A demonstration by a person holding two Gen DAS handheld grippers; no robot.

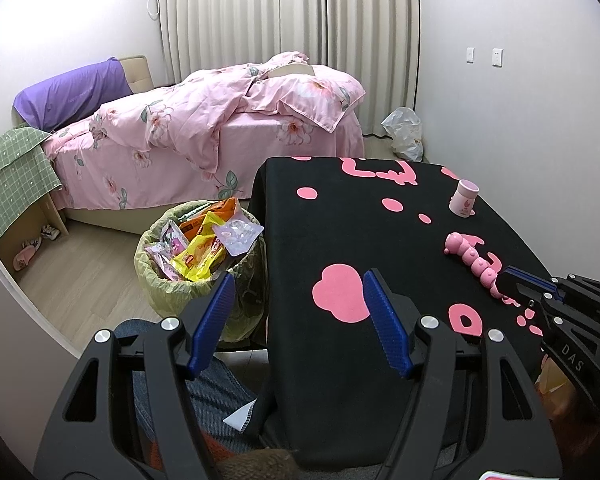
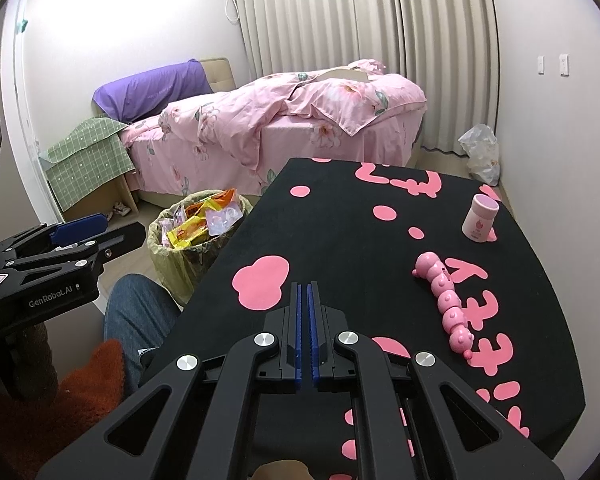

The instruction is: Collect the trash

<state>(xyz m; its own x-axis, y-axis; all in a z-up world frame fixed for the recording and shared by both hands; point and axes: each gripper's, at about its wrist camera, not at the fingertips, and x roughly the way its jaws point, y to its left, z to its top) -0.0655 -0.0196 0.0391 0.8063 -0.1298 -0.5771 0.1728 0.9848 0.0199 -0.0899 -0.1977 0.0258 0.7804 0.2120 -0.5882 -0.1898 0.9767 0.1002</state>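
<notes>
A trash bin (image 1: 168,292) lined with a yellowish bag stands on the floor left of the table; it also shows in the right wrist view (image 2: 180,256). It is full of wrappers (image 1: 204,248), yellow, orange, pink and clear. My left gripper (image 1: 300,284) is open and empty, held over the table's left edge beside the bin. My right gripper (image 2: 305,292) is shut with nothing between its pads, above the black tablecloth (image 2: 340,240). The right gripper also shows at the right edge of the left wrist view (image 1: 512,276).
A pink caterpillar toy (image 2: 444,304) and a small pink jar (image 2: 482,224) sit on the table's right side. A bed with pink bedding (image 1: 204,136) stands behind. A white plastic bag (image 1: 406,132) lies in the far corner. My jeans-clad knee (image 2: 136,320) is below the table edge.
</notes>
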